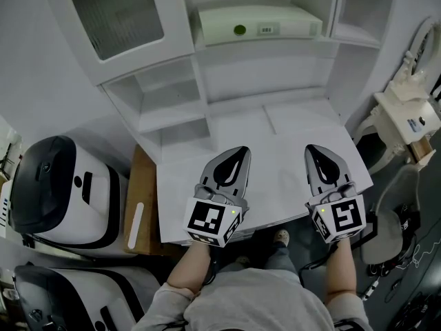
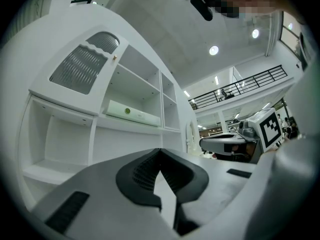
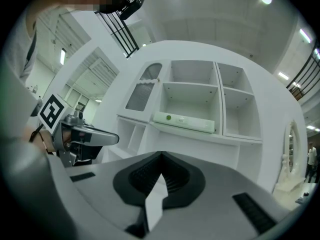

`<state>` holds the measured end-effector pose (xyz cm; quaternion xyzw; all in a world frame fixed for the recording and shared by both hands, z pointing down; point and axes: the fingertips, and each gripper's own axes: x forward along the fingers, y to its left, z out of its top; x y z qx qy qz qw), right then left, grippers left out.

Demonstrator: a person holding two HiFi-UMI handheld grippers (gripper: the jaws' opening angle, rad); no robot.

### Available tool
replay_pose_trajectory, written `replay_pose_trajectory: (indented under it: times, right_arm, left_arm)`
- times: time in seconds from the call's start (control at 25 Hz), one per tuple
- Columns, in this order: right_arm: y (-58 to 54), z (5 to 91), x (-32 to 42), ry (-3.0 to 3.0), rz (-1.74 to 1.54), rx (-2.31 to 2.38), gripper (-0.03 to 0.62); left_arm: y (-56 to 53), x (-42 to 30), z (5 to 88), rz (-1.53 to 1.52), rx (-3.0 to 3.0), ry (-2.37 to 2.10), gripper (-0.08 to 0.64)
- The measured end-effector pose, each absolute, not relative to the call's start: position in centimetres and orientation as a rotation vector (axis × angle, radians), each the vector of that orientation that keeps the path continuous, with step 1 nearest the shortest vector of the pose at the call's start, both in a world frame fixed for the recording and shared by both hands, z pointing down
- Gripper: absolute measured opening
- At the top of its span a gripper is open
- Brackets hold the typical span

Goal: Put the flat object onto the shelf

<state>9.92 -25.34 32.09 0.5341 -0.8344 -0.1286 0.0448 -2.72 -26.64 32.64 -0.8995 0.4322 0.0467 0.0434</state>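
Note:
The flat object [image 1: 258, 23], a pale slab with a green dot, lies on a middle shelf of the white shelf unit [image 1: 200, 81]; it also shows in the left gripper view as the flat object [image 2: 132, 113] and in the right gripper view as the flat object [image 3: 182, 121]. My left gripper [image 1: 242, 150] hovers over the white desk top [image 1: 275, 136], shut with nothing in it, jaw tips meeting [image 2: 160, 150]. My right gripper [image 1: 311, 148] is beside it, also shut and empty [image 3: 161, 154]. Both point toward the shelves, well short of the flat object.
A louvred cabinet door [image 1: 117, 12] is at the shelf unit's upper left. Two white and black machines [image 1: 62, 192] stand on the left beside a wooden board [image 1: 141, 205]. A white device [image 1: 406, 116] and a grey chair [image 1: 393, 219] are on the right.

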Motion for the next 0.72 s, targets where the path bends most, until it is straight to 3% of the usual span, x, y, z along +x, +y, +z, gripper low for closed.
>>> replay_pose_trajectory:
  times: [0.72]
  right_arm:
    - [-24.82, 31.95, 9.36, -2.543, -0.375, 1.649, 0.009]
  left_arm:
    - [-26.52, -2.93, 32.44, 0.163, -2.759, 1.301, 0.015]
